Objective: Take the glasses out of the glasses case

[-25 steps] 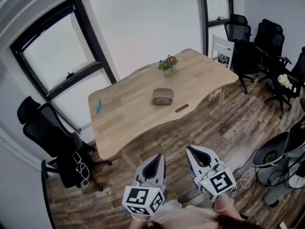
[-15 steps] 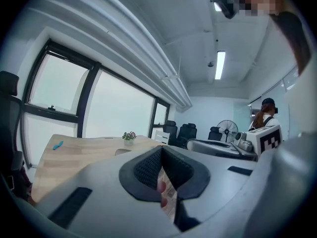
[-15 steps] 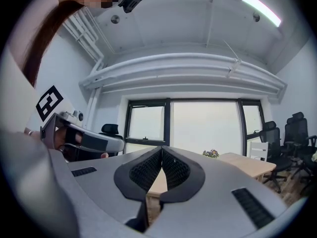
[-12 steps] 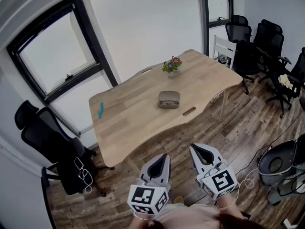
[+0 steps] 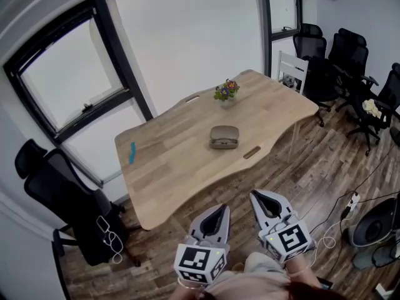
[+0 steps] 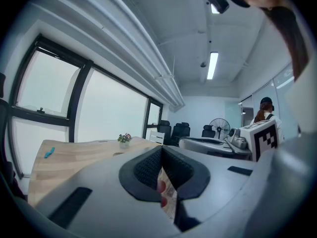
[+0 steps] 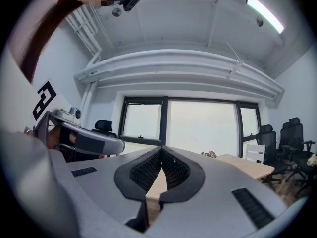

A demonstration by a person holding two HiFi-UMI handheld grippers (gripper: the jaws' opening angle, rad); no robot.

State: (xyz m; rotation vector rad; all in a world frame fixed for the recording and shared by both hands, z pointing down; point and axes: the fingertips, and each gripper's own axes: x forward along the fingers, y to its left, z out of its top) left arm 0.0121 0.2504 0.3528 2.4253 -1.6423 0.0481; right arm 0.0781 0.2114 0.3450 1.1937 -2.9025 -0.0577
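Note:
A closed grey-brown glasses case lies near the middle of the wooden table in the head view. Both grippers hang well short of the table, over the floor. My left gripper is at the bottom centre, shut with nothing in it; in its own view the left gripper has its jaw tips meeting. My right gripper is beside it, also shut and empty; the right gripper shows its jaws closed at the tip. The glasses are not visible.
A small vase of flowers stands at the table's far edge, and a blue item lies at the left end. Black office chairs stand left, more chairs right. Cables run across the wood floor.
The view has shifted as I came a little closer to the table; the case now sits slightly lower and further right in frame. Both grippers stay shut and have edged right.

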